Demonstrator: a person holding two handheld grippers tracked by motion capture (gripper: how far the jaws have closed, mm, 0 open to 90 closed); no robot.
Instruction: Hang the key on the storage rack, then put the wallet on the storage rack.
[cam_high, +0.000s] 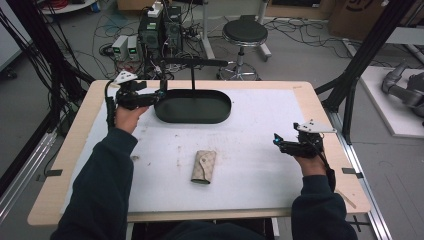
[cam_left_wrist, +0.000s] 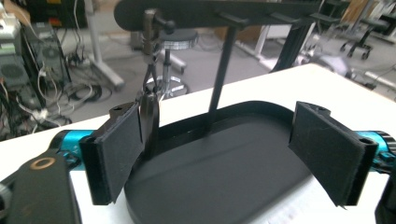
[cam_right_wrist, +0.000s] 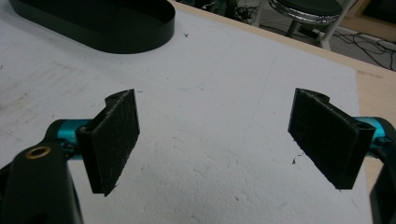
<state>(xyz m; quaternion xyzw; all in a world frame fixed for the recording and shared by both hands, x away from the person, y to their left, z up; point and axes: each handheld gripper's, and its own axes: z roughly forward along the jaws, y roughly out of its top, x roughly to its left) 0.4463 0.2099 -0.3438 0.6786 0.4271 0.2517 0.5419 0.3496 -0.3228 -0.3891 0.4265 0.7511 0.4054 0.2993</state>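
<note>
A black oval tray (cam_high: 193, 116) stands at the back middle of the table, with a thin post (cam_high: 192, 75) and a top bar (cam_left_wrist: 210, 9) with pegs. From a peg at the bar's left end hangs a small metal clasp with a dark tag (cam_left_wrist: 149, 109). My left gripper (cam_high: 159, 96) is open at the tray's left end; in the left gripper view the tag hangs just inside its left pad (cam_left_wrist: 116, 149). A beige rolled pouch (cam_high: 202, 166) lies on the white mat. My right gripper (cam_high: 277, 141) stands open over bare mat at the right.
The white mat (cam_high: 250, 125) covers most of the wooden table. In the right gripper view the tray (cam_right_wrist: 93, 23) lies far off at the upper left. A black stool (cam_high: 244, 32), computer boxes and cables stand on the floor behind the table.
</note>
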